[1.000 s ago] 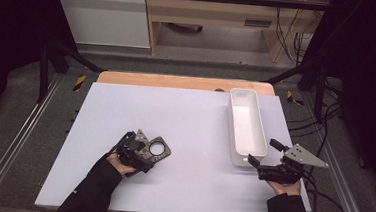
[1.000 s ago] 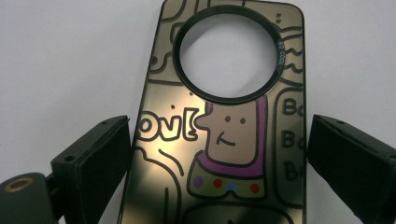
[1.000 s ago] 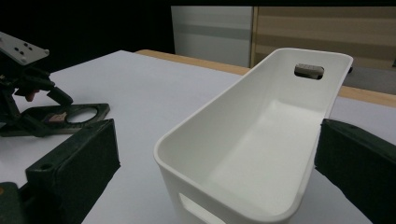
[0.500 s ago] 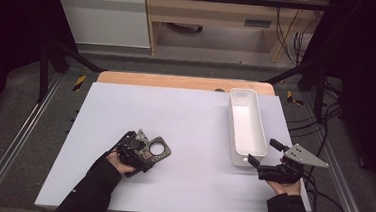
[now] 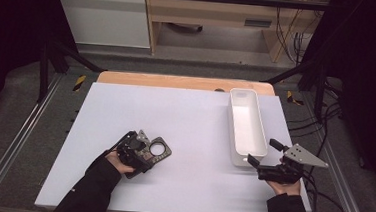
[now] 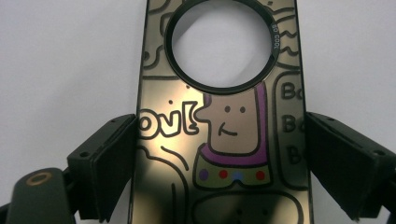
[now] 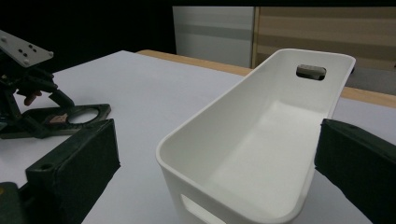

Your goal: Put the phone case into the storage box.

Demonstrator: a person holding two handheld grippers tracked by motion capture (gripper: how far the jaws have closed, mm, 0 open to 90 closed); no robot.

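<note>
Left gripper (image 6: 219,154) spread astride the phone case (image 6: 219,130); right gripper (image 7: 219,177) spread before the tray (image 7: 261,140).

The table (image 5: 195,116) carries a pale lilac-white top surface; a strip of bare wood (image 5: 177,81) is exposed along its far edge. Aluminium rails (image 5: 7,148) run along both long sides of the table, on grey floor covering. A yellow-and-black marker (image 5: 79,82) sits near the far-left corner, and a second one (image 5: 291,97) near the far-right corner. Black frame struts (image 5: 62,52) rise at the left and right. Behind the table stand a white cabinet (image 5: 100,12) and a wooden bench (image 5: 217,10). Black cables (image 5: 301,41) hang at the far right and trail across the floor
</note>
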